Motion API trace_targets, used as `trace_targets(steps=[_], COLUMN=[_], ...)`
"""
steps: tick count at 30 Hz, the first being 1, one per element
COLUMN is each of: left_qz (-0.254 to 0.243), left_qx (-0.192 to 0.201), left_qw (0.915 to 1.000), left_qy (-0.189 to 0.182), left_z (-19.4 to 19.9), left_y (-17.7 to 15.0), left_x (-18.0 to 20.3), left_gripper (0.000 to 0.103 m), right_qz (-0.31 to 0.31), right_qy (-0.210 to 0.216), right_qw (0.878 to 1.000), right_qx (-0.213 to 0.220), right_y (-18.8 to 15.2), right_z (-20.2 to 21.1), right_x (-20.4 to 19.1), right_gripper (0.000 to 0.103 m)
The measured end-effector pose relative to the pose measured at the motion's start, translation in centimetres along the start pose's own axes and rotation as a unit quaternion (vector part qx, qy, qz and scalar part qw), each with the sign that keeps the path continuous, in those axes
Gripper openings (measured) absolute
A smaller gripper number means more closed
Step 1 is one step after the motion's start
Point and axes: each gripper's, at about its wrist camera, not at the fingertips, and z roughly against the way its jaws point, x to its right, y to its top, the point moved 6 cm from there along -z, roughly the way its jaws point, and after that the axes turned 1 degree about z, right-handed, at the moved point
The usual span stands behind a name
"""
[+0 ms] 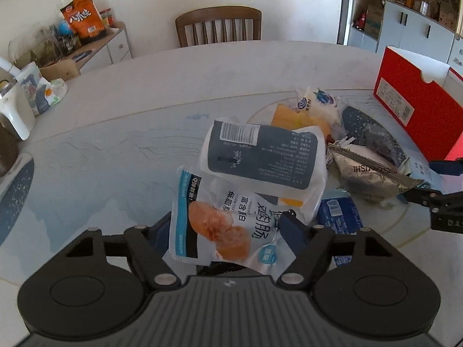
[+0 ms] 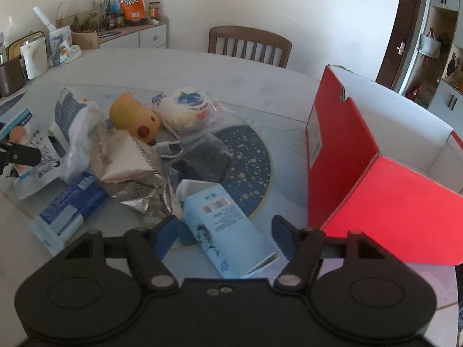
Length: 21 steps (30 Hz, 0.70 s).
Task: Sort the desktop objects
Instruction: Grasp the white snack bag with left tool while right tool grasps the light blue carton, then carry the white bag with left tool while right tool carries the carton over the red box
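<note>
Left tool (image 1: 228,225), glossy crinkled sausage pouch (image 1: 222,225)

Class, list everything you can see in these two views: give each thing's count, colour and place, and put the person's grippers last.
sausage pack: 1, white and blue, between the left jaws
grey-label bag: 1, white and dark grey, behind the sausage pack
foil bag: 1, silver, crumpled, middle of the pile
yellow toy: 1, yellow, behind the foil bag
bun pack: 1, white with blue print, right of the toy
dark-blue box: 1, blue, lying left of the foil bag
carton: 1, light blue, lying between the right jaws
red box: 1, red outside, white inside, open, right side
table: 1, pale
chair: 1, brown, behind the table
left gripper: 1, black, shut on the sausage pack
right gripper: 1, black, open around the carton
</note>
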Motion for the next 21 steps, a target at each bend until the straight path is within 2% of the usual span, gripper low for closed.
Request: trace_targets(steps=[3,6,9,10,12,18,20,21], left_qz=[0.004,0.020,0.034,0.040,0.048,0.064,0.066,0.068], left_qx=[0.003,0.007,0.008,0.010,0.011,0.016,0.019,0.019], left_qw=[1.0000,0.9997,0.9992,0.9988,0.9982,0.9962,0.9954,0.9950], left_qy=[-0.002,-0.010,-0.019,-0.025,-0.035,-0.057,-0.067,-0.071], left_z=[0.2,0.4,0.5,0.6,0.6,1.1,1.4,1.5], left_y=[-0.1,-0.1,0.1,0.2,0.4,0.7,0.7,0.7], left_x=[-0.1,-0.5,-1.0,-1.2,-1.5,-2.1,-2.3,-2.4], left_gripper=[0.071,0.061,0.050,0.042,0.033,0.016,0.006,0.004], right_qz=[-0.002,-0.004,-0.009,-0.011,-0.012,-0.032,-0.037,-0.040], right_qy=[0.004,0.001,-0.003,-0.004,-0.008,-0.021,-0.023,-0.025], right_qw=[1.000,1.000,1.000,1.000,1.000,0.999,0.999,0.999], right_qx=[-0.003,-0.006,-0.006,-0.006,-0.010,-0.015,-0.014,-0.015], right_y=[-0.2,-0.2,-0.1,-0.1,0.0,0.2,0.2,0.2], right_z=[-0.2,-0.3,-0.3,-0.3,-0.3,0.2,0.7,0.9], right_x=[0.2,0.2,0.1,0.1,-0.1,-0.1,-0.1,-0.1], right_gripper=[0.062,0.058,0.053,0.051,0.035,0.030,0.030,0.030])
